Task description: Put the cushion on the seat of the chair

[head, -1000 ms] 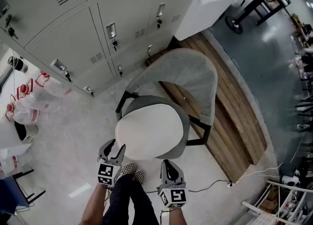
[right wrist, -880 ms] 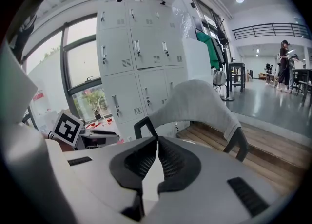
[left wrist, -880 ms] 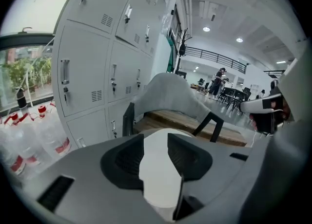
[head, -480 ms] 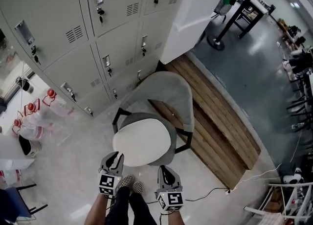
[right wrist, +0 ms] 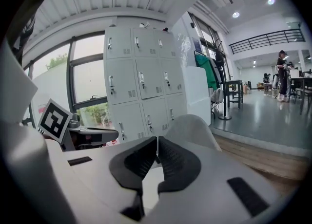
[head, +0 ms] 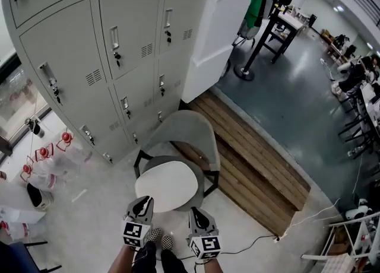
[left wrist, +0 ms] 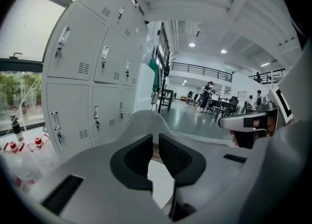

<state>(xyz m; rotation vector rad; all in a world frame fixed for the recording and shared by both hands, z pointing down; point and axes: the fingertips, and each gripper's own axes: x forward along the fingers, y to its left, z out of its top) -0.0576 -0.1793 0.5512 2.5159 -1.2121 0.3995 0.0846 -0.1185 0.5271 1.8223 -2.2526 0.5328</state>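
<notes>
The white round cushion (head: 168, 187) lies flat on the seat of the grey chair (head: 184, 130), which stands in front of the lockers. Both grippers hang above and in front of the chair's near edge, apart from the cushion. My left gripper (head: 142, 203) is closing; a narrow gap is left between its pads and nothing is in it. In the left gripper view the left gripper (left wrist: 155, 138) points over the cushion (left wrist: 160, 179) toward the chair back (left wrist: 145, 120). My right gripper (head: 198, 215) is shut and empty, and in its own view the right gripper (right wrist: 157, 140) aims at the chair back (right wrist: 192, 123).
Grey lockers (head: 113, 46) stand behind the chair, with a white cabinet (head: 217, 28) to their right. A wooden plank platform (head: 255, 165) runs along the chair's right side. Water bottles (head: 47, 159) sit on the floor at left. A cable (head: 261, 239) trails at lower right.
Both grippers and the head camera have risen, so the chair looks smaller and farther below. The left jaws have narrowed from wide open. The cushion stays on the seat.
</notes>
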